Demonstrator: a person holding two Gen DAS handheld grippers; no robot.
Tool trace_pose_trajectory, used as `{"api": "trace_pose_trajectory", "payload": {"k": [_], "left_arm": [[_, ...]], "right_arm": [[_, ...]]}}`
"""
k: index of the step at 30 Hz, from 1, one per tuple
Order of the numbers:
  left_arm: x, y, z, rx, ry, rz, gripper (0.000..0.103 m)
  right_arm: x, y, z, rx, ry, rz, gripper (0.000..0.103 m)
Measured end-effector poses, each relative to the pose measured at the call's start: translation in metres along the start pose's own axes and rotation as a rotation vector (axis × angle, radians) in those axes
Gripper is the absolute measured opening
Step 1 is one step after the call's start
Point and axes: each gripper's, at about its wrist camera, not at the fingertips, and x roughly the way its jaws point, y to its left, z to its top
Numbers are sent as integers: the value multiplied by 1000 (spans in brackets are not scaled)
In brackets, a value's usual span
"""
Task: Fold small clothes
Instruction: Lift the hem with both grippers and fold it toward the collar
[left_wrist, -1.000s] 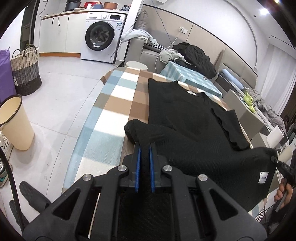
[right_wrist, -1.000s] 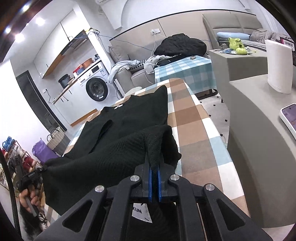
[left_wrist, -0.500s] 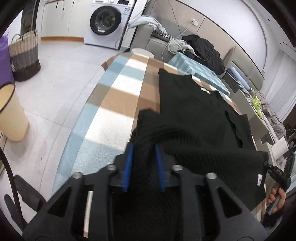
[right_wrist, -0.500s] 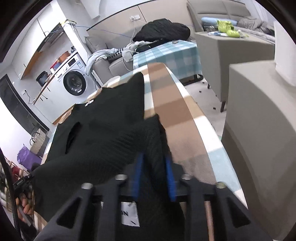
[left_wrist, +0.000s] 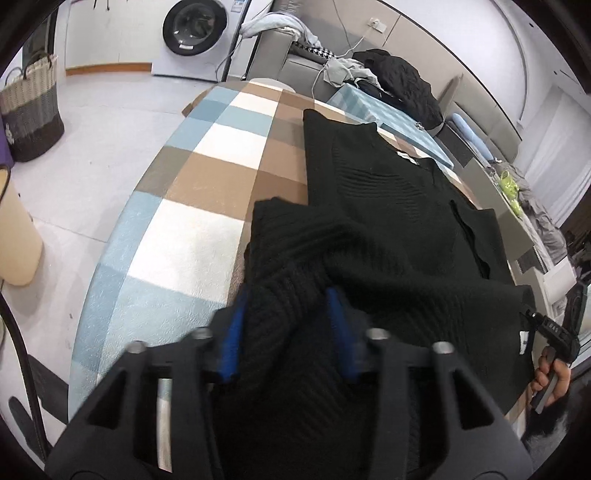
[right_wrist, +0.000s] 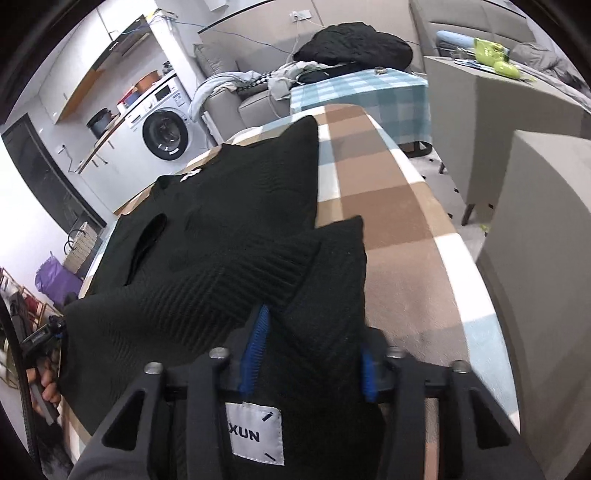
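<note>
A black ribbed knit garment (left_wrist: 388, 221) lies on the checked table (left_wrist: 207, 177), its hem folded up over its body. My left gripper (left_wrist: 286, 328) is open, blue pads spread wide, with the folded hem corner lying loose between them. In the right wrist view the same garment (right_wrist: 229, 221) shows, and my right gripper (right_wrist: 312, 354) is open too, the other hem corner draped between its pads. A white label (right_wrist: 255, 435) reading XUN lies over the gripper body.
A sofa with piled clothes (left_wrist: 388, 77) and a washing machine (left_wrist: 195, 33) stand beyond the table. A woven basket (left_wrist: 29, 107) and a cream bin (left_wrist: 14, 236) are on the floor at left. Grey cabinets (right_wrist: 535, 229) stand right of the table.
Both grippers have opened and let go of the hem corners. They moved forward and lower, laying the hem onto the garment's body.
</note>
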Motion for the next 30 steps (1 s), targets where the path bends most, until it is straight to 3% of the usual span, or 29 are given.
{"api": "trace_pose_trajectory", "payload": {"k": [1, 5, 12, 23, 30], "left_arm": [[1, -3, 0, 13, 0, 5, 13], [-3, -9, -4, 38, -1, 2, 10], [-18, -9, -25, 53, 5, -4, 10], [-77, -6, -92, 71, 5, 19, 5], [-95, -5, -108, 62, -12, 21, 5]], "right_arm": [[2, 1, 0, -9, 0, 0, 26], [-1, 6, -3, -37, -2, -3, 16], [-12, 10, -19, -41, 12, 3, 16], [-63, 19, -81, -46, 39, 7, 16], [-69, 21, -87, -33, 25, -13, 17]]}}
